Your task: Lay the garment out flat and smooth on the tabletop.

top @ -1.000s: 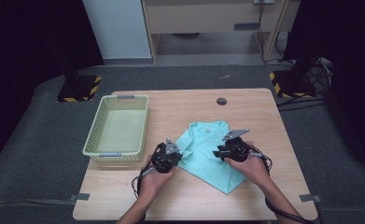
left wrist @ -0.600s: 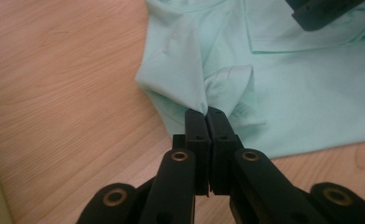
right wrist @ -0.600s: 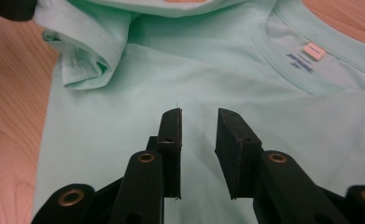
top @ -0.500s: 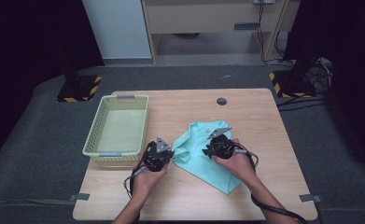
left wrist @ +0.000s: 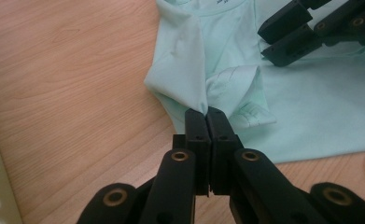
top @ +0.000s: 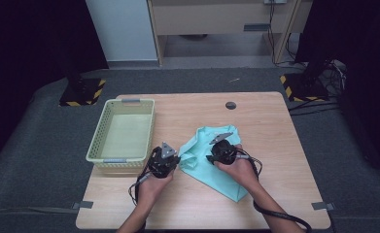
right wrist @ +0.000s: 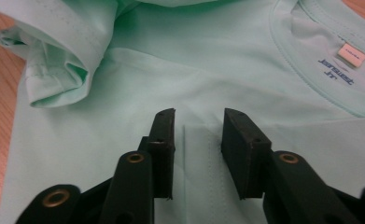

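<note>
Two grippers on mint t-shirt (top: 215,162): left gripper (left wrist: 209,116) jaws pressed together pinching bunched fabric edge; right gripper (right wrist: 198,123) jaws apart over flat cloth, nothing pinched.

A light wooden table (top: 275,121) stands on dark grey carpet (top: 42,160), with pale cabinets (top: 216,19) behind in dim surroundings.

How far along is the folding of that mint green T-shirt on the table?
Partly done: the T-shirt lies bunched, one side drawn in over its middle. In hand: the left gripper is shut on a pinch of fabric at the folded edge, while the right gripper rests on the shirt, jaws apart with a strip of cloth between them. Left: finishing the folds; the basket beside it holds nothing.
</note>
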Demonstrator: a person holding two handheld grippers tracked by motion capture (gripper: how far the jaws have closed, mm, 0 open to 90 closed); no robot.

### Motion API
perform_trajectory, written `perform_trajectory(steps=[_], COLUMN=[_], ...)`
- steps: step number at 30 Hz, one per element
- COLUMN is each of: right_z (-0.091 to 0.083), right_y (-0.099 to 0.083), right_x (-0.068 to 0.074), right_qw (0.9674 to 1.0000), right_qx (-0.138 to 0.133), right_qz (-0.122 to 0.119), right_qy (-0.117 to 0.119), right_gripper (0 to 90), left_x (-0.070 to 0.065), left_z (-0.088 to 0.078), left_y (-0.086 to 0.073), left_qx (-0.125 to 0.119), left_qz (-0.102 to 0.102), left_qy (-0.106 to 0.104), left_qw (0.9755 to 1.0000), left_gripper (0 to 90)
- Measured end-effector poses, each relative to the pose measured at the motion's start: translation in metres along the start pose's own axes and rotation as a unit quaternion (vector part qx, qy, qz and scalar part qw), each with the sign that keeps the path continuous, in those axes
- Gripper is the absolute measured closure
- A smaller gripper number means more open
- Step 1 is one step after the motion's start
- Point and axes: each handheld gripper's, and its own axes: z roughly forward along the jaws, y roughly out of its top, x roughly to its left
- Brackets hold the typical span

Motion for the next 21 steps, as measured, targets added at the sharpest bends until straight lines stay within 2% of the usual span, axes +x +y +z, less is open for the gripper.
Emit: perform_trajectory(steps=[6, 12, 16, 19, 20, 21], right_z=[-0.001, -0.011, -0.034, -0.055, -0.064, -0.064], right_y=[-0.002, -0.005, -0.012, -0.021, -0.029, -0.029], right_x=[-0.004, -0.009, -0.023, -0.041, -0.052, -0.052], right_qw=[1.0, 0.9997, 0.9988, 0.9966, 0.9952, 0.9952], right_qx=[-0.005, -0.019, -0.038, -0.059, -0.064, -0.064], right_qz=[-0.002, 0.01, 0.029, 0.058, 0.073, 0.073], right_qy=[-0.007, 0.006, 0.008, 0.006, 0.002, 0.002], right_gripper=[85.6, 87.2, 87.3, 87.3, 87.3, 87.3], left_x=[0.0, -0.002, -0.003, -0.003, -0.004, -0.004], left_z=[0.001, 0.001, 0.002, 0.002, 0.003, 0.004], left_y=[-0.001, -0.001, 0.0, 0.0, 0.0, 0.0], left_qx=[0.001, 0.001, 0.001, 0.002, 0.003, 0.003], left_qz=[-0.001, 0.002, 0.002, 0.004, 0.004, 0.003], left_qy=[-0.002, -0.003, -0.003, -0.004, -0.004, -0.004], left_qw=[1.0, 1.0, 1.0, 1.0, 1.0, 1.0], left_gripper=[89.0, 89.0, 89.0, 89.0, 89.0, 89.0])
